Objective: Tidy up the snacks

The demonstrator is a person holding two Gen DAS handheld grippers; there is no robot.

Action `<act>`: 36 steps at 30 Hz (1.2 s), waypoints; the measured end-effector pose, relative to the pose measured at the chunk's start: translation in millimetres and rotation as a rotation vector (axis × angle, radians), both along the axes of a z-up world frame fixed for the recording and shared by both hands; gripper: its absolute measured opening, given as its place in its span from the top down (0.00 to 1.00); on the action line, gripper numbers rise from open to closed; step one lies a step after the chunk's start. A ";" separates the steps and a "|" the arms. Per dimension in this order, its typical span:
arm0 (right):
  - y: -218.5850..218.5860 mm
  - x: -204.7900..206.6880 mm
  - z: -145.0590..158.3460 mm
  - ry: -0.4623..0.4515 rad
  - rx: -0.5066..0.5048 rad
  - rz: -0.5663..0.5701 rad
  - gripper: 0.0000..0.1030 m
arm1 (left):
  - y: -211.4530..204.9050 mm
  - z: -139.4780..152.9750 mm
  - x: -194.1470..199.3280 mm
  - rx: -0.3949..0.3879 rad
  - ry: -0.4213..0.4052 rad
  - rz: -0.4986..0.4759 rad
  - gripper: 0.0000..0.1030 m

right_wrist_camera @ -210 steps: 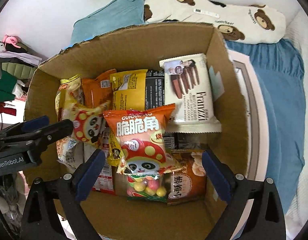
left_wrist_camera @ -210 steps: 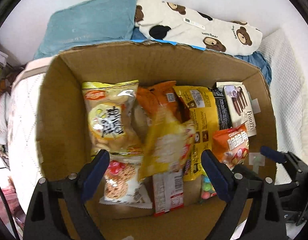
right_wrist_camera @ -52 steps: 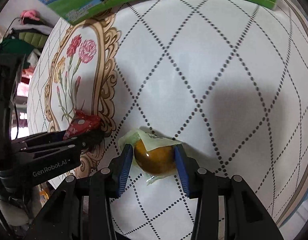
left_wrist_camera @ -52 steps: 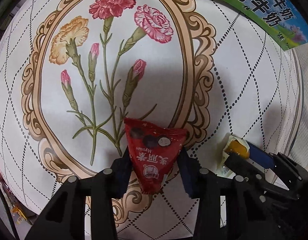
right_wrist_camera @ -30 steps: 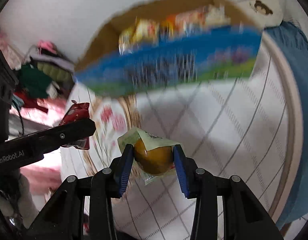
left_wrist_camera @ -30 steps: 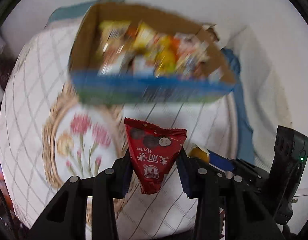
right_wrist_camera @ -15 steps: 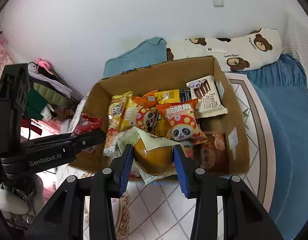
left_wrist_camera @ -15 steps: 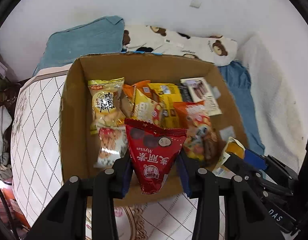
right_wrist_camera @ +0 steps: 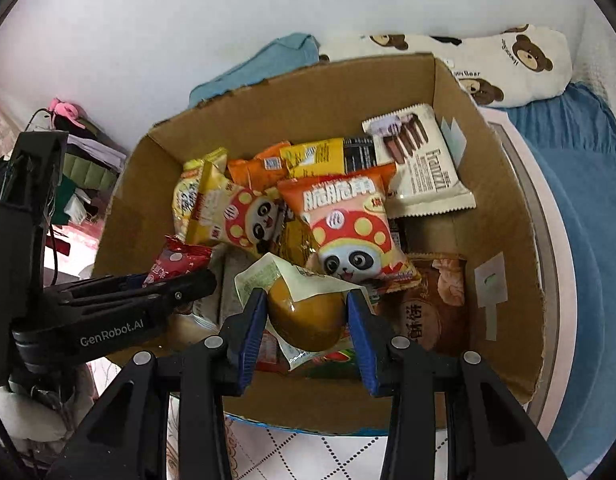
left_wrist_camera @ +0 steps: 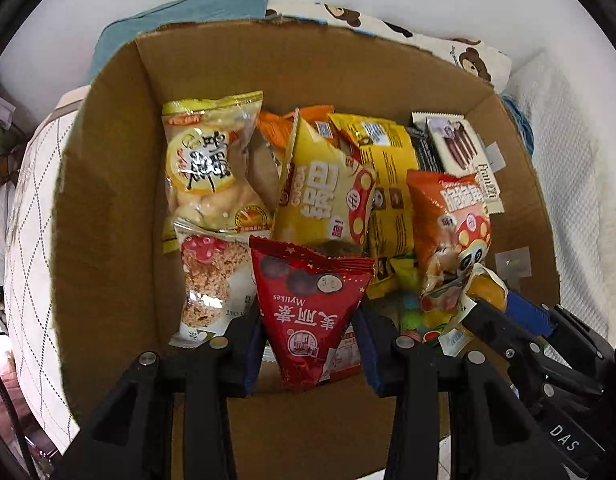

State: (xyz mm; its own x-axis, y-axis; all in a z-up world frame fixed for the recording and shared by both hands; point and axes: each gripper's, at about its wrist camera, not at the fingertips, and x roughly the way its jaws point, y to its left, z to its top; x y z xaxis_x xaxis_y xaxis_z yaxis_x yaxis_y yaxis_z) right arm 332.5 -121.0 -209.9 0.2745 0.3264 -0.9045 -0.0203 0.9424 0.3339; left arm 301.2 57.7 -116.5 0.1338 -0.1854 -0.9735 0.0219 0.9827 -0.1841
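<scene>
a: nearest the lens, what did each gripper have?

b: the left gripper [left_wrist_camera: 309, 334] was clamped on a red triangular packet [left_wrist_camera: 308, 308], pads pressing its lower sides. the right gripper [right_wrist_camera: 306, 312] was closed on a round brown snack in a clear wrapper [right_wrist_camera: 306, 314], pinched across its widest part. both hung over the near end of the cardboard box [right_wrist_camera: 503, 240].

a: how would those two handle?

b: my guess — the packet was light, crinkly film, soft enough to buckle, so a hold low on its tapered body suited it. the round one looked firmer but slick in its loose wrapper; a grip across the middle seemed safest, since the flap would slide.

a: which way did they point?

b: the packet's long axis ran toward the camera, narrow tip nearest and wide sealed edge pointing away into the box. the round snack had no clear long axis — only its wrapper flap stuck up and away.

a: and farther in?

b: the box was crowded: panda-print bags [right_wrist_camera: 347, 232] in the middle, a white wafer pack [right_wrist_camera: 421, 168] toward the far right corner.
</scene>
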 end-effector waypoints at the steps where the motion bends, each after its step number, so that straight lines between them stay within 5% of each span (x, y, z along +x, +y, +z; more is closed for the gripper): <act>1: -0.4 0.2 -1.7 0.006 -0.003 0.002 0.57 | -0.1 -2.2 -0.4 -0.004 0.008 0.003 0.63; 11: -10.6 2.6 0.4 0.024 -0.031 -0.020 0.55 | -3.5 -5.7 -4.5 -0.010 0.035 0.003 0.62; 13: -13.0 3.4 2.1 0.031 -0.049 -0.031 0.37 | -3.9 -4.4 -6.1 -0.005 0.035 0.003 0.62; 16: -17.0 4.4 4.3 0.035 -0.087 -0.047 0.19 | -4.2 -1.3 -6.9 0.003 0.023 0.014 0.48; 21: -22.0 1.7 8.8 0.035 -0.147 -0.061 0.06 | -0.2 11.8 -9.8 0.028 -0.024 0.032 0.27; 24: -23.3 0.9 14.0 0.026 -0.193 -0.067 0.03 | 1.2 17.1 -11.3 0.055 -0.043 0.039 0.10; 36: -24.3 -5.0 40.7 -0.051 -0.293 -0.069 0.02 | 3.0 28.9 -11.9 0.097 -0.098 0.066 0.02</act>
State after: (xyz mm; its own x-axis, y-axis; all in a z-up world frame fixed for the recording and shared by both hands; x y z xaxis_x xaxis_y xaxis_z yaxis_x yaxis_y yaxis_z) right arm 327.6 -145.3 -169.2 0.3343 0.0331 -0.9419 0.0373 0.9981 0.0483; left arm 289.3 60.6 -87.7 0.2374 -0.0784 -0.9683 -0.0297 0.9957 -0.0879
